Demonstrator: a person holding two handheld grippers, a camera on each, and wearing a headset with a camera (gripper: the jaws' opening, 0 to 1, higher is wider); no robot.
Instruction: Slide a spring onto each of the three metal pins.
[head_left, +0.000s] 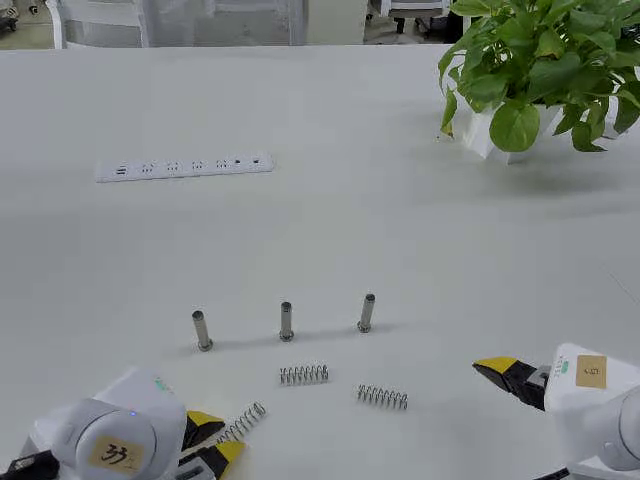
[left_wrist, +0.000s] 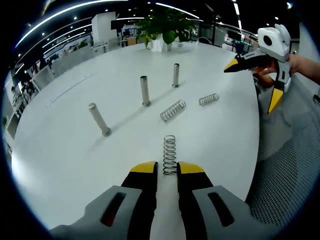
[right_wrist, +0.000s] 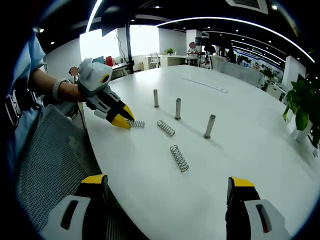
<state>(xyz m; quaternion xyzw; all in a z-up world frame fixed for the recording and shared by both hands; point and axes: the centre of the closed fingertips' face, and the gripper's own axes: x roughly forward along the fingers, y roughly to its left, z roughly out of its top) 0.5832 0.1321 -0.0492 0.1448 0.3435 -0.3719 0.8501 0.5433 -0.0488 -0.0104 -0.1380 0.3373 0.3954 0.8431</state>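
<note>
Three metal pins stand upright in a row on the white table: the left pin (head_left: 202, 330), the middle pin (head_left: 286, 321) and the right pin (head_left: 366, 313). None of them carries a spring. Two springs lie loose in front of them, one (head_left: 304, 375) below the middle pin and one (head_left: 383, 397) further right. A third spring (head_left: 242, 422) (left_wrist: 170, 150) lies flat, its near end between the jaws of my left gripper (head_left: 215, 438) (left_wrist: 167, 169) (right_wrist: 122, 121), which is shut on it. My right gripper (head_left: 510, 375) (right_wrist: 167, 182) (left_wrist: 252, 84) hovers open at the right, holding nothing.
A white power strip (head_left: 185, 166) lies far back on the left. A potted green plant (head_left: 540, 70) stands at the back right. The table's near edge runs just below the grippers, with a grey mesh chair (right_wrist: 55, 165) beside it.
</note>
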